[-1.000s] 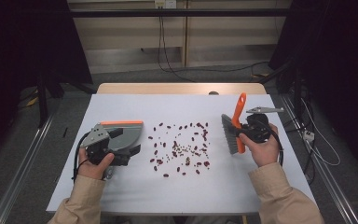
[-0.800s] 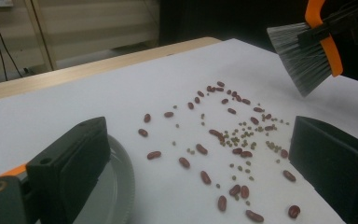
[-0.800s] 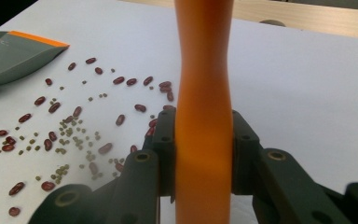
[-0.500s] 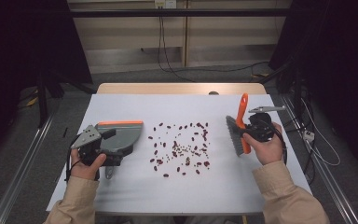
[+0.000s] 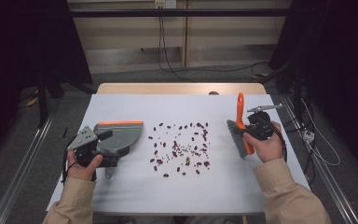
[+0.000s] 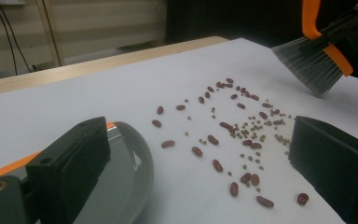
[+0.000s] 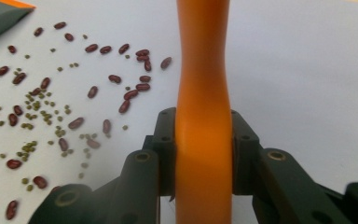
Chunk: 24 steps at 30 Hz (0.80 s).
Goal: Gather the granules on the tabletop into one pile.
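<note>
Right gripper point(image 5: 248, 133) is clamping the orange-handled grey brush point(image 5: 238, 130), beans point(image 5: 182, 147) lying toward the desk's left edge; left gripper point(image 5: 98, 151) is gripping the dustpan point(image 5: 119, 135).

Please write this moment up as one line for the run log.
right claw: shut on brush handle | left claw: at dustpan, grip unclear | beans: scattered on table between dustpan and brush

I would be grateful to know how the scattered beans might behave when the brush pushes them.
The red beans look smooth and oval, so they would probably roll. The tiny green ones may slip between the brush bristles.
</note>
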### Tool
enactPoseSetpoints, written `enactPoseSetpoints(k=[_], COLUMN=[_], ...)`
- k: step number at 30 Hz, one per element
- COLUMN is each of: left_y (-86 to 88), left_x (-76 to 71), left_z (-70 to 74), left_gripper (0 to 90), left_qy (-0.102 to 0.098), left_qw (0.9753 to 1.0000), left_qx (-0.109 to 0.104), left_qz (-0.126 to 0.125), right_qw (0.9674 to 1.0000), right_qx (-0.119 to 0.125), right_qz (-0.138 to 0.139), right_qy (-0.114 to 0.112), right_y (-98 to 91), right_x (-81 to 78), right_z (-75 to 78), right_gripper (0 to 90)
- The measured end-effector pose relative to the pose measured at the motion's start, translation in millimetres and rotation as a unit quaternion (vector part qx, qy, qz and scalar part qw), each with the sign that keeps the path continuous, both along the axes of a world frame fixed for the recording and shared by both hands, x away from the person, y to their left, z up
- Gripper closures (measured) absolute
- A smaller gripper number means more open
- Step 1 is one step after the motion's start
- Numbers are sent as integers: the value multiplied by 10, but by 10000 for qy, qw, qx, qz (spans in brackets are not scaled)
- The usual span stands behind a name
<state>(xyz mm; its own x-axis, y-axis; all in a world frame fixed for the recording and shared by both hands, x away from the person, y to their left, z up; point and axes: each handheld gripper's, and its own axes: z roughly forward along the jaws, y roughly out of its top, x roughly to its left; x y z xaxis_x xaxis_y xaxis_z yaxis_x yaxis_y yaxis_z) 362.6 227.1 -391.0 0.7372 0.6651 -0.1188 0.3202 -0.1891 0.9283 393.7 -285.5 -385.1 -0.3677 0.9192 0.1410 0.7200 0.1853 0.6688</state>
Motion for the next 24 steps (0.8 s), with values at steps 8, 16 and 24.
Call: enactPoseSetpoints(k=[8,16,24], left_y=[0,17,19], left_x=[6,16,23], left_z=[-30,-61,-103], left_gripper=[51,51,52], left_qy=[29,28,38], left_qw=[10000,10000,10000], left_qx=[22,19,42], left_qz=[-8,27,11], right_qw=[9998,9993,9992], right_qx=[-177,-355,-387], right_qz=[-65,-96,-25], right_qy=[18,16,4], right_y=[84,158,201], right_x=[165,280,284], right_z=[-146,-265,-312], right_gripper=[711,708,661])
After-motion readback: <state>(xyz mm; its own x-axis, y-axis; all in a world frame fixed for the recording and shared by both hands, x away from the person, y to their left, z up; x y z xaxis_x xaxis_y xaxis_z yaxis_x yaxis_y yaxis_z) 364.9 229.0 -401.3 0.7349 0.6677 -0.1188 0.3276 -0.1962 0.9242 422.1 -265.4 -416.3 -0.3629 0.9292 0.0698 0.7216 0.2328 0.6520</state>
